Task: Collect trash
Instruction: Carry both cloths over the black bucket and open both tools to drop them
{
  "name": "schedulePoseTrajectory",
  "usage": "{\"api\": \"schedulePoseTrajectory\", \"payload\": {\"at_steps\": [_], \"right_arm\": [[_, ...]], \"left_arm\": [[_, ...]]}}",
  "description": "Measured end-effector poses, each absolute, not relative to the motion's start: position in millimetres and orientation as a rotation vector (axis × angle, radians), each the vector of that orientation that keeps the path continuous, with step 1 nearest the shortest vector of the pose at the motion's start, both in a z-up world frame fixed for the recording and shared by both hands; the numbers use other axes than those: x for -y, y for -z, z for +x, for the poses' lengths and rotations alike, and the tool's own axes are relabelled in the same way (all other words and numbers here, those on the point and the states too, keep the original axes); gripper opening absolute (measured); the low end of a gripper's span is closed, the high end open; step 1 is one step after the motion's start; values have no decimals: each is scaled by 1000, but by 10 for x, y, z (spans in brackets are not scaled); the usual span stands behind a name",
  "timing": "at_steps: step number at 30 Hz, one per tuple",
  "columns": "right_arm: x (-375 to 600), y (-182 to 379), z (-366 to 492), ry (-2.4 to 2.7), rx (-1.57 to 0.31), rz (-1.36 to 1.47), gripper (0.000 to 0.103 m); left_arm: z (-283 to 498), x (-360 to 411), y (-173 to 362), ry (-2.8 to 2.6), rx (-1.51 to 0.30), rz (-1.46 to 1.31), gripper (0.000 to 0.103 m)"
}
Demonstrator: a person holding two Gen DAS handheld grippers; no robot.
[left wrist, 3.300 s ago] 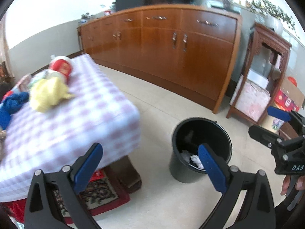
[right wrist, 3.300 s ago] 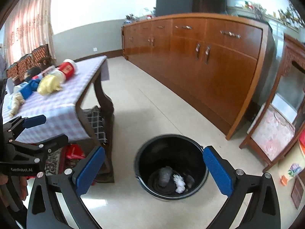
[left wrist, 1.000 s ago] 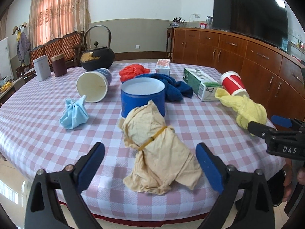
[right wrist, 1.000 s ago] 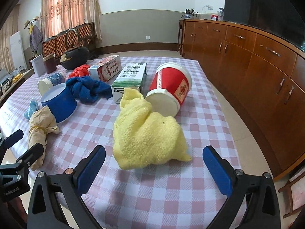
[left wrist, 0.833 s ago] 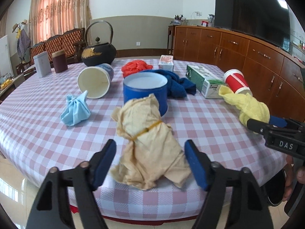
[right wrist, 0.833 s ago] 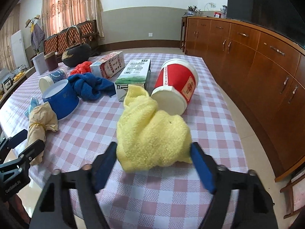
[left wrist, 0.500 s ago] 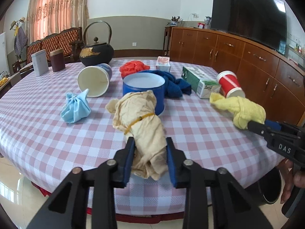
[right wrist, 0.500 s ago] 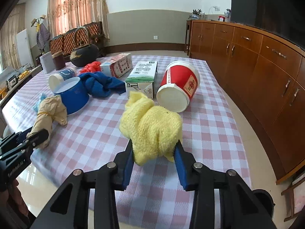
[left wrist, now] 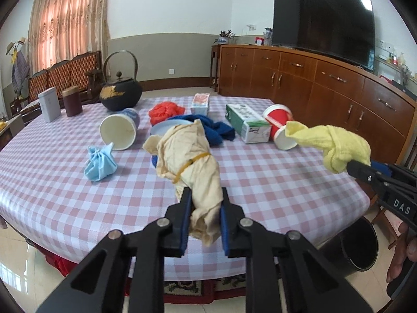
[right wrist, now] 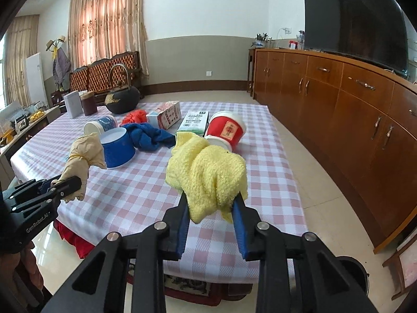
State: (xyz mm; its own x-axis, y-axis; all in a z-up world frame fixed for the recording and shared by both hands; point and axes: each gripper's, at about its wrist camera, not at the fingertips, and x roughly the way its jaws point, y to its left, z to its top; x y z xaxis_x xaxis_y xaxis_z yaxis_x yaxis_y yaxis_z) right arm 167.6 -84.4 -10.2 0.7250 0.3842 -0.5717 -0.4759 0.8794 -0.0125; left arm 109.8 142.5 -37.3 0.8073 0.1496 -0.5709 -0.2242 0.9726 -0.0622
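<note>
Bundles are clamped: left gripper (left wrist: pixel 204 215) on beige rag (left wrist: pixel 191 160), right gripper (right wrist: pixel 211 215) on yellow cloth (right wrist: pixel 208 172); keep both squeezed (rags slip) toward the black bin (left wrist: pixel 361 247) beside the table (left wrist: pixel 273 174).

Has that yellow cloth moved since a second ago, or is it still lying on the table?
Yes. The yellow cloth has been lifted off the checked tablecloth, up and away from the red cup, clamped in the right hand-held gripper.
</note>
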Motion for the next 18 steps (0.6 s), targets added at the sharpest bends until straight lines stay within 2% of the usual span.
{"api": "schedulePoseTrajectory", "payload": {"at_steps": [18], "right_arm": [[1402, -157, 1241, -393, -529, -123, 32]], "left_arm": [[968, -967, 158, -89, -564, -84, 18]]}}
